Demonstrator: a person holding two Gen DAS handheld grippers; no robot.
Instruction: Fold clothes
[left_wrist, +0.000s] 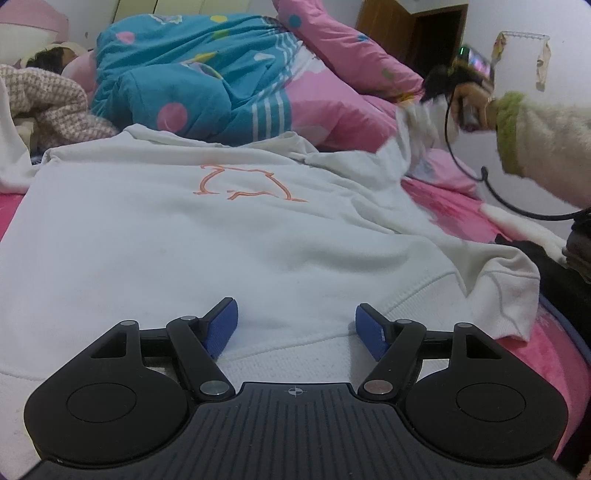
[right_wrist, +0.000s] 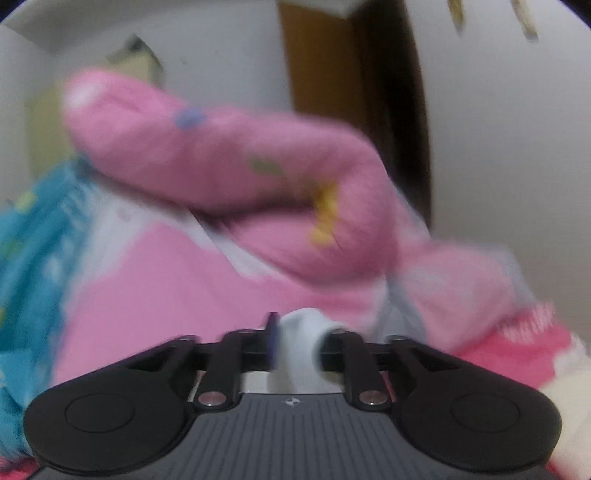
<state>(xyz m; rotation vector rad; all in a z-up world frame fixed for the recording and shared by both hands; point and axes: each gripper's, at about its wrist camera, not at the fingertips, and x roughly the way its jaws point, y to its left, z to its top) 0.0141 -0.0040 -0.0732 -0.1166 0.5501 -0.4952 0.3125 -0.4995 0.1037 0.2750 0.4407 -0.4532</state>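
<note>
One white sweatshirt (left_wrist: 207, 236), spread on bed (left_wrist: 546, 332). Left gripper (left_wrist: 296, 328) fingers spread over near hem, empty. Right gripper (right_wrist: 295, 343), far right, pinches white sleeve (right_wrist: 299, 354); blur hides the pads. Risk: sleeve slipping, folding crooked.

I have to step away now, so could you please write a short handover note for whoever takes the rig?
Left gripper: open, over the hem of the white sweatshirt, holding nothing.
Right gripper: closed on the sleeve, lifted off the pink bed.
Done: sweatshirt spread mostly flat, print up.
To do: lay this sleeve across the body, then the rest of the fold.
</note>
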